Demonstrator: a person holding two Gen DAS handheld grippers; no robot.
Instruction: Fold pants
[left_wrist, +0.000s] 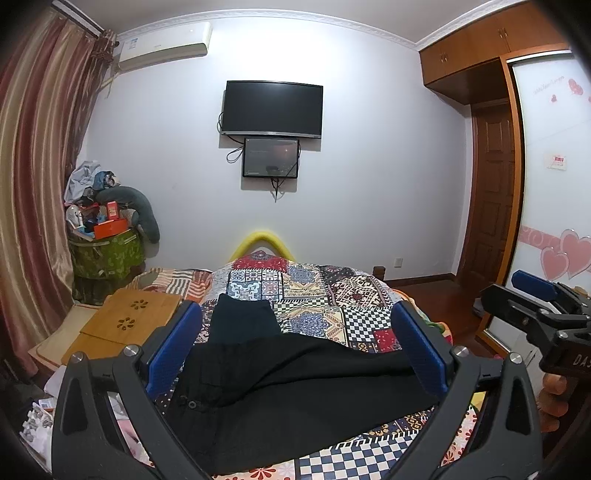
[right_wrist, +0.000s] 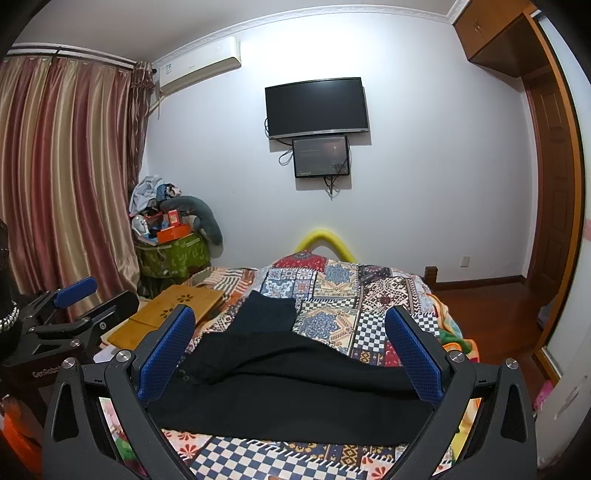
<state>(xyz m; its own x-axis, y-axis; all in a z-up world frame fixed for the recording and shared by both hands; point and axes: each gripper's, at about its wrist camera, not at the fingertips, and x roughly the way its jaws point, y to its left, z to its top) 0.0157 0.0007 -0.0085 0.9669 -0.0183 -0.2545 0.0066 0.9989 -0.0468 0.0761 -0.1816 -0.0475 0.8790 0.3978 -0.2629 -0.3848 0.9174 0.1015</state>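
Left gripper (left_wrist: 295, 347): released, jaws spread wide, nothing between the blue pads (left_wrist: 173, 347); held above the bed, tilted slightly down.

Right gripper (right_wrist: 291, 354): also released, jaws wide, pads bare; seen too at the right edge of the left wrist view, beside the left one.

Pants (left_wrist: 295, 387): black, lying on the patchwork quilt (left_wrist: 332, 295), just below and ahead of both claws. One leg running away from the claws toward the far end of the bed, the other spread across in front toward the right. Waist with a button at the near left, close under the left finger.

Step in hand: probably the start, no grip taken yet, cloth not yet folded.

Wooden tray (left_wrist: 129, 321): left of the left claw, near the far leg of the pants but apart from it.

Risk, uneven start: legs lying at an angle to each other, so a fold made now likely crooked.

Risk, quilt caught: soft quilt directly under the cloth, so a deep pinch could take both layers and drag the cover.

Risk, thin grip: black cloth on a dark fold, edges hard to read; possible to catch only one layer and let the rest slip.

Risk, collision: both claws close side by side, so crossing paths could knock them together.
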